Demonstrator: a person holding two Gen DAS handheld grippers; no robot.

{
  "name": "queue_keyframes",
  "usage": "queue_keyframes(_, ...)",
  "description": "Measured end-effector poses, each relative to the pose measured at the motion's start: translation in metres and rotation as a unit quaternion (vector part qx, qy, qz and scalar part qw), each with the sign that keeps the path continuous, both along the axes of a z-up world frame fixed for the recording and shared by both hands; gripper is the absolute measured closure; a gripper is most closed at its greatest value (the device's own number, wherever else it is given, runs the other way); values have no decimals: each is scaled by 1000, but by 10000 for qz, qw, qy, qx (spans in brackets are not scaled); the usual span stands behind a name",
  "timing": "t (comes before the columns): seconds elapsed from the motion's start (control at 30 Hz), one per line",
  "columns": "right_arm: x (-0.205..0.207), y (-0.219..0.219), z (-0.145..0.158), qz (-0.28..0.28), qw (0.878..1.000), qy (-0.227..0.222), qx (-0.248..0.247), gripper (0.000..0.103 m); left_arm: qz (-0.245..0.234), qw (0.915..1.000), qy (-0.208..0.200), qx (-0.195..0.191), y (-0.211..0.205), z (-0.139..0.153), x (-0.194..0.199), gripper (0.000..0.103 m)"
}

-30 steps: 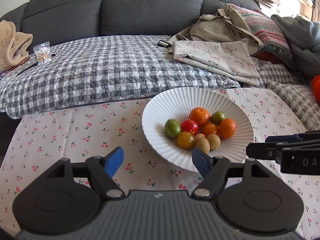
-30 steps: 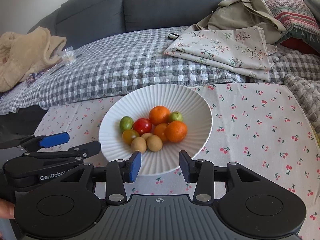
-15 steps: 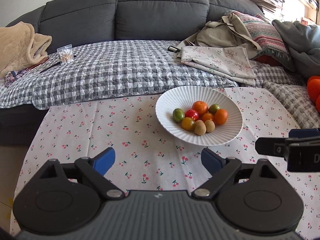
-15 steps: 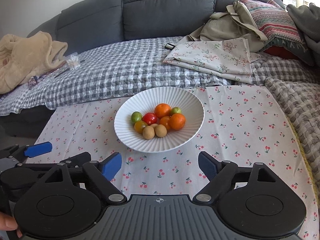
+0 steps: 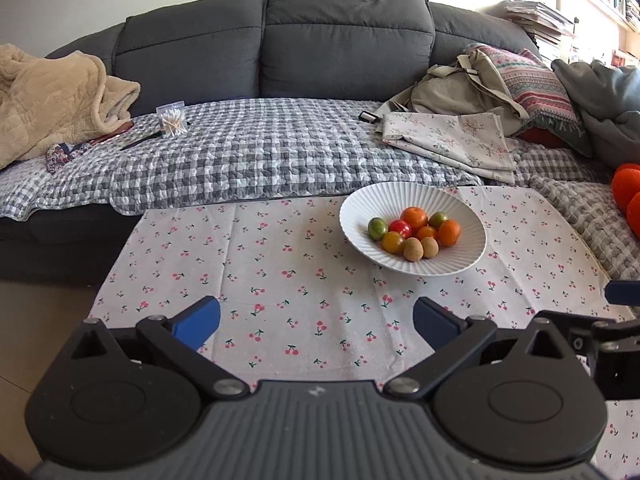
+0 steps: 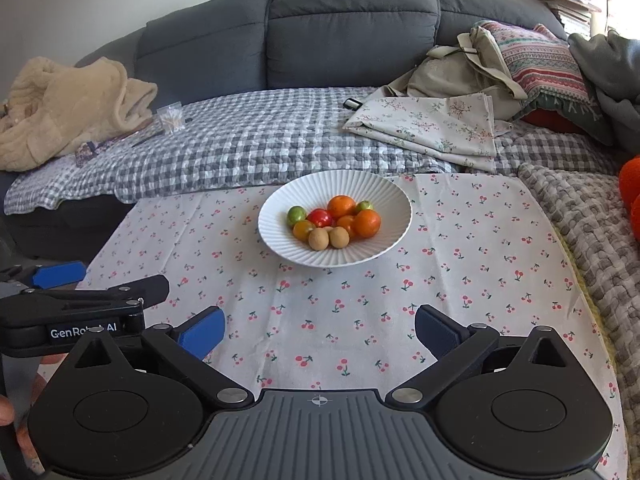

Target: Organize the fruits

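Observation:
A white ribbed bowl [image 5: 436, 266] stands on the cherry-print tablecloth [image 5: 288, 280] and holds several small fruits: oranges [image 5: 414, 217], a red tomato [image 5: 401, 227], green limes [image 5: 377, 227] and brown kiwis [image 5: 413, 249]. It also shows in the right wrist view [image 6: 316, 252]. My left gripper [image 5: 316, 322] is open and empty, well short of the bowl. My right gripper [image 6: 320, 330] is open and empty, also well short of it. The left gripper shows at the lower left of the right wrist view [image 6: 60, 276].
A grey sofa [image 5: 344, 48] with a checked quilt [image 5: 256, 160] runs behind the table. On it lie a beige blanket [image 5: 52, 100], a cotton-swab box [image 5: 172, 120], folded floral cloth [image 5: 452, 140] and cushions [image 5: 536, 88]. Orange objects [image 5: 628, 196] sit at the right edge.
Both grippers have pulled back and up from the bowl, which now looks smaller and farther. Both jaws have opened wider. The fruits have not moved.

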State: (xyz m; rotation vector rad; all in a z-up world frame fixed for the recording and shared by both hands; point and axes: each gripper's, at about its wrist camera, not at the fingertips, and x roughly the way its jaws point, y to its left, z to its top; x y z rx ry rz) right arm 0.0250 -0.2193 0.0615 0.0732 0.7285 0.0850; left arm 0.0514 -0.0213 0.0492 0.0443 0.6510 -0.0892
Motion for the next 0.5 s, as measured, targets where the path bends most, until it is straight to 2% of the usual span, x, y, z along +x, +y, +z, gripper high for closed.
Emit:
queue_keyframes(0.1, -5, 0, 1, -58, 10000, -73, 29, 0, 82, 9999, -80, 23, 5, 2, -5, 1)
queue_keyframes(0.4, 0, 2, -6, -69, 10000, -25, -68, 0, 95, 9997, 219, 34, 9, -12, 1, 1)
queue_keyframes(0.5, 1, 6, -9, -23, 9998, -22, -175, 0, 118, 9997, 195, 94, 8, -13, -1, 1)
